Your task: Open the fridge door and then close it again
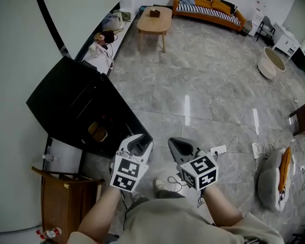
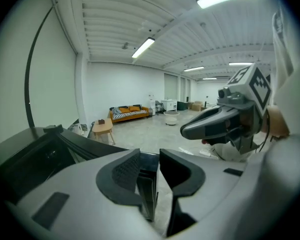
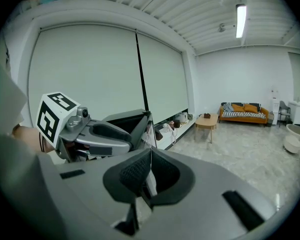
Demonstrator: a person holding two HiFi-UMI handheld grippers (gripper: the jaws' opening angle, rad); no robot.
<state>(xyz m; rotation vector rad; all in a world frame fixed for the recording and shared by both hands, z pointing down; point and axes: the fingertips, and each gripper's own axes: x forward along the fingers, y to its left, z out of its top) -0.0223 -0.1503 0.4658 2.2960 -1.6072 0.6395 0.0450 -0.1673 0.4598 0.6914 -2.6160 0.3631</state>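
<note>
The black fridge (image 1: 73, 103) stands at the left against the wall. Its door (image 1: 124, 111) is swung out, and a yellowish item shows inside. My left gripper (image 1: 141, 142) is at the door's free edge. In the left gripper view the thin black door edge (image 2: 147, 184) sits between the jaws of my left gripper (image 2: 150, 176), which are closed onto it. My right gripper (image 1: 179, 145) hovers just to the right of the left one, shut and empty. The right gripper view shows its pads (image 3: 140, 176) pressed together, with the left gripper (image 3: 132, 136) and the fridge (image 3: 122, 118) ahead.
A wooden cabinet (image 1: 66, 197) stands below the fridge by the wall. A power strip and cables (image 1: 218, 149) lie on the floor to the right, beside a cushion (image 1: 274, 179). Farther off are a wooden coffee table (image 1: 155, 22), an orange sofa (image 1: 208, 6) and a white tub (image 1: 272, 62).
</note>
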